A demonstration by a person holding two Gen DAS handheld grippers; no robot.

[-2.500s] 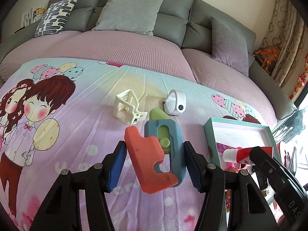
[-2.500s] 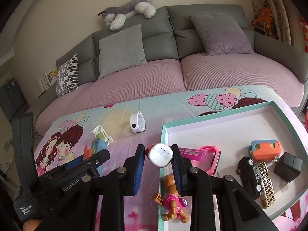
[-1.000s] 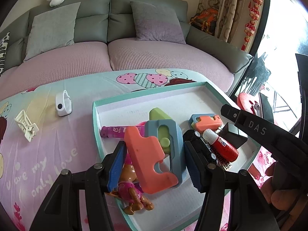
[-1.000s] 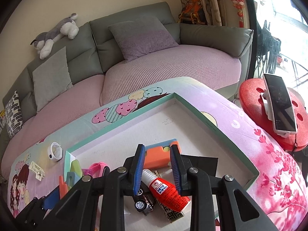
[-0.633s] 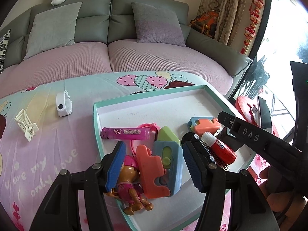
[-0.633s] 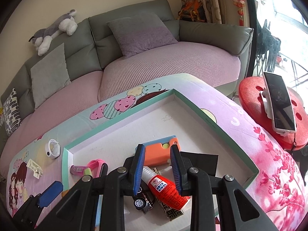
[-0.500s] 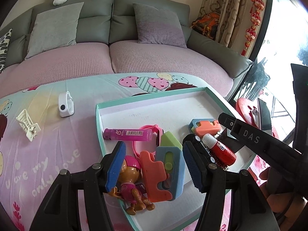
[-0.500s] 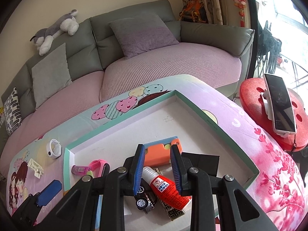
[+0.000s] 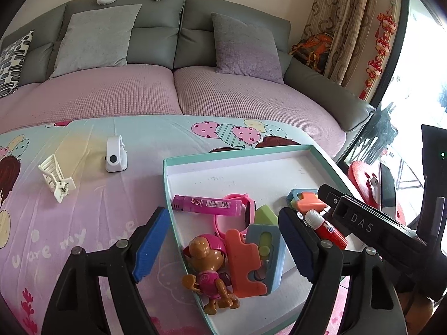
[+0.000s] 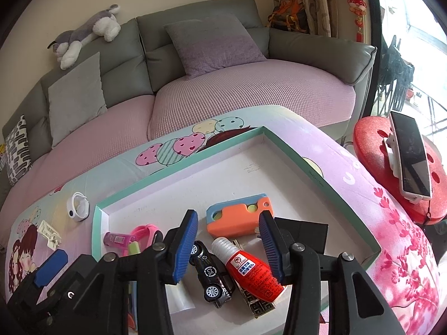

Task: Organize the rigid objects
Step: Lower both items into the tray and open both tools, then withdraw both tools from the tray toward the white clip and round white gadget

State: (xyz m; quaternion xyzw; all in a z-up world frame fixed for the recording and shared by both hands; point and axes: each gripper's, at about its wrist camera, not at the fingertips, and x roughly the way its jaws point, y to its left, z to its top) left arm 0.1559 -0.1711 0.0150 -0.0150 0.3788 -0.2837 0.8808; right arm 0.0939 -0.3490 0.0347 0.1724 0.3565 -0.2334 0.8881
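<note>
Right gripper [image 10: 227, 244] newly wide open, glue bottle [image 10: 248, 268] released in tray [image 10: 335, 195]; left gripper [image 9: 223, 247] open, empty.

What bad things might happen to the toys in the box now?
1. The puppy figure lies right at the tray's near-left rim, so lifting the open left tool carelessly might knock it out.
2. The red glue bottle rests on the toy car and a gold piece between the open right tool's fingers; it may roll.
3. The white clip and white strap gadget outside might be forgotten.
</note>
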